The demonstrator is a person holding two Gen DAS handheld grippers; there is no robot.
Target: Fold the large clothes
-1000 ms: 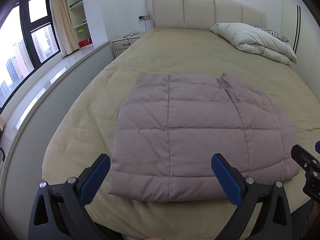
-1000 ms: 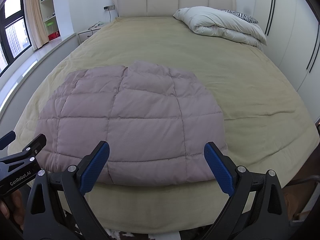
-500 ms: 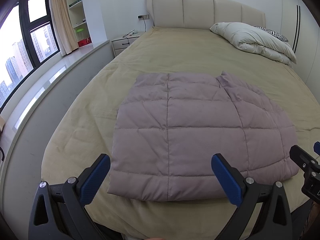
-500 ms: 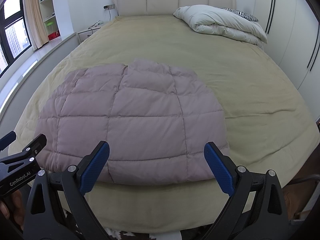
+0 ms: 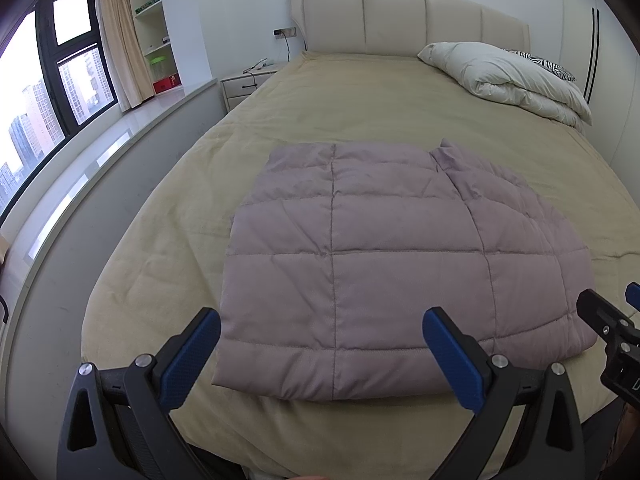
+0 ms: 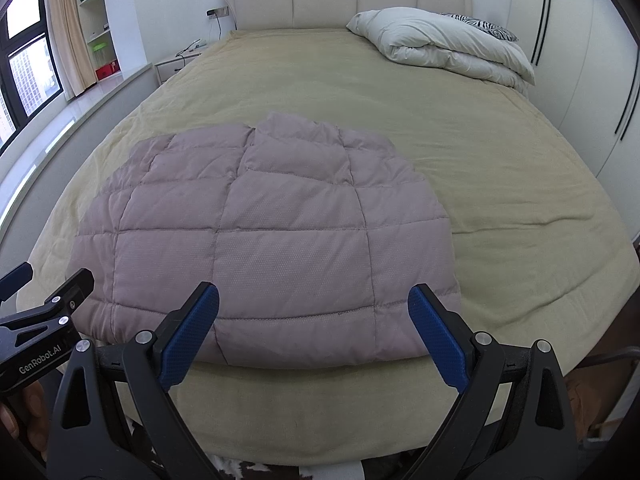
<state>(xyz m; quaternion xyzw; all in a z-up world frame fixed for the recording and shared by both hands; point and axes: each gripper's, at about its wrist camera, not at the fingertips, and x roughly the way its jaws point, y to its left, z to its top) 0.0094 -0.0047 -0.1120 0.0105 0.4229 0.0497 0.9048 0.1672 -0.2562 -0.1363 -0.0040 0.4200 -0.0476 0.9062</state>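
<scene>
Left wrist view: the left hand-held gripper (image 5: pixel 320 344) was spread wide w/ nothing between its pads, hovering over the near hem of the mauve quilted jacket (image 5: pixel 392 248). The jacket lay flat near the foot of the bed (image 5: pixel 360 92), already looking like a rough rectangle. IMO the next fold would've gone best by pinching the near corners thru all layers, since puffy down slips. This cam showed the jacket's straight left edge + the window side; only the tip of the right hand-held gripper (image 5: pixel 612 328) poked in.

Right wrist view: the right tool (image 6: pixel 314 330) was also spread and empty, above the hem. It showed the jacket's rounded right edge, the duvet (image 6: pixel 440 48) by the headboard, and fingers on the left tool's handle.
</scene>
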